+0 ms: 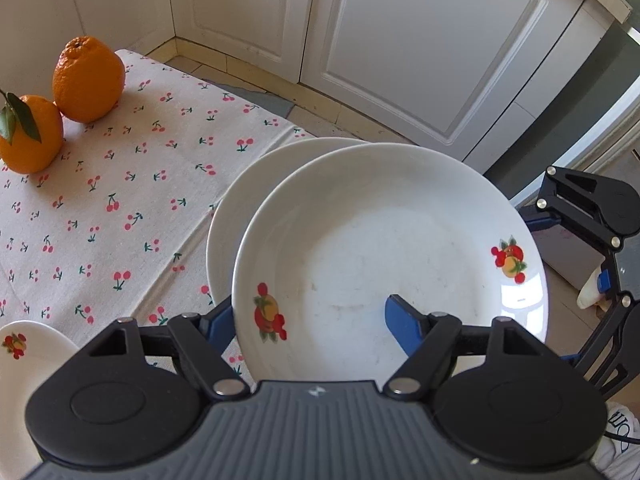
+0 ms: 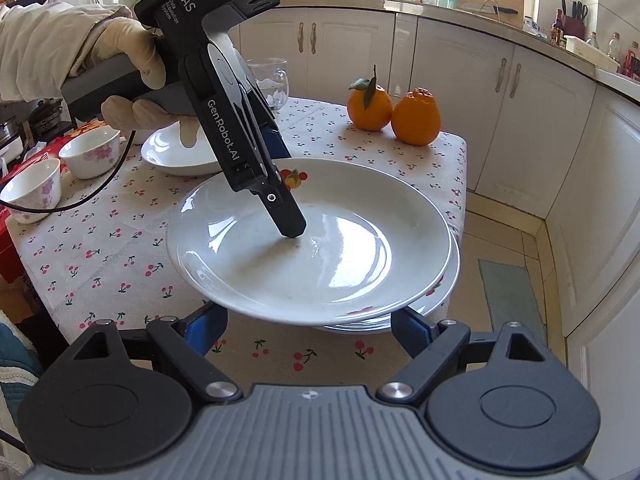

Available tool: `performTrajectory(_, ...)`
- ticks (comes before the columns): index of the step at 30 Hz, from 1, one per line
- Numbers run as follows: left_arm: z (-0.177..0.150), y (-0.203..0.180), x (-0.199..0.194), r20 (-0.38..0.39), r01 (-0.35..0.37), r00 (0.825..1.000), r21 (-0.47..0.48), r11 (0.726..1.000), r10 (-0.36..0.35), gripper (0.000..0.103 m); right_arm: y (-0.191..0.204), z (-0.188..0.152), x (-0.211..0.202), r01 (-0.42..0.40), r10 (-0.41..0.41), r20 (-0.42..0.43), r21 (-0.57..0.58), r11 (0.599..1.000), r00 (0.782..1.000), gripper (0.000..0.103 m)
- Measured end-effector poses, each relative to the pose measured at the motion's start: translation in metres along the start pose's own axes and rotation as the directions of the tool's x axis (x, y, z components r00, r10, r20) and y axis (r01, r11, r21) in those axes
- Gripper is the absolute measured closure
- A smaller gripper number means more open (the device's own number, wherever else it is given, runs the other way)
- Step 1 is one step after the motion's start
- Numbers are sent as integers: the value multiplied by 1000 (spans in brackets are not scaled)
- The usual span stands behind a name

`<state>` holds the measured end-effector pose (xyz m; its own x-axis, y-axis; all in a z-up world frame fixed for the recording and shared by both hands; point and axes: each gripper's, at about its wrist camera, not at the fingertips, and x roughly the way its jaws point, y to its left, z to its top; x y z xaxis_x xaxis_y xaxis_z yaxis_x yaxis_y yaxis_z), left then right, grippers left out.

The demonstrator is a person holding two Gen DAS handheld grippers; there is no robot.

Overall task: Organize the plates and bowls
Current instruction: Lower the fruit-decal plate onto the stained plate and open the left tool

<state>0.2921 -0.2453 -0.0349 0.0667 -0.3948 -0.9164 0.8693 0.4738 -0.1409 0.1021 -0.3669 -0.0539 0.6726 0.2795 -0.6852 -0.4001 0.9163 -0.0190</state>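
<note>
The top plate (image 2: 308,240) lies on a second plate (image 2: 440,292), offset, at the table's (image 2: 100,240) near corner. Behind them sit two oranges (image 2: 394,114), side by side and touching. To the left, a third plate (image 2: 176,152) sits further back, with two bowls (image 2: 60,168) left of it (a glass mug (image 2: 272,80) stands behind).

- Three white plates: the top plate (image 2: 320,248) lies on a lower plate (image 2: 436,300) at the table's near right corner; a third plate (image 2: 176,152) sits toward the left edge.
- Two small bowls (image 2: 90,152) (image 2: 30,194) at the left edge.
- Two oranges (image 2: 369,107) (image 2: 416,118), touching, at the far right corner.
- One glass mug (image 2: 272,80) at the far edge.
</note>
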Motion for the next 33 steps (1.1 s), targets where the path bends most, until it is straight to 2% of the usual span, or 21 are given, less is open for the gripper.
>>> performTrajectory(17, 21, 7, 26, -16, 20, 1000, 20, 1000, -19, 27, -14, -5, 1, 15, -13, -21, 90, 996, 1000, 11)
performTrajectory(28, 24, 6, 27, -28, 21, 999, 42, 999, -19, 27, -15, -6, 0, 26, -25, -16, 97, 995, 1000, 11)
performTrajectory(33, 30, 0, 33, -67, 18, 998, 96, 995, -12, 15, -15, -7, -1, 25, -24, -10, 103, 994, 1000, 11)
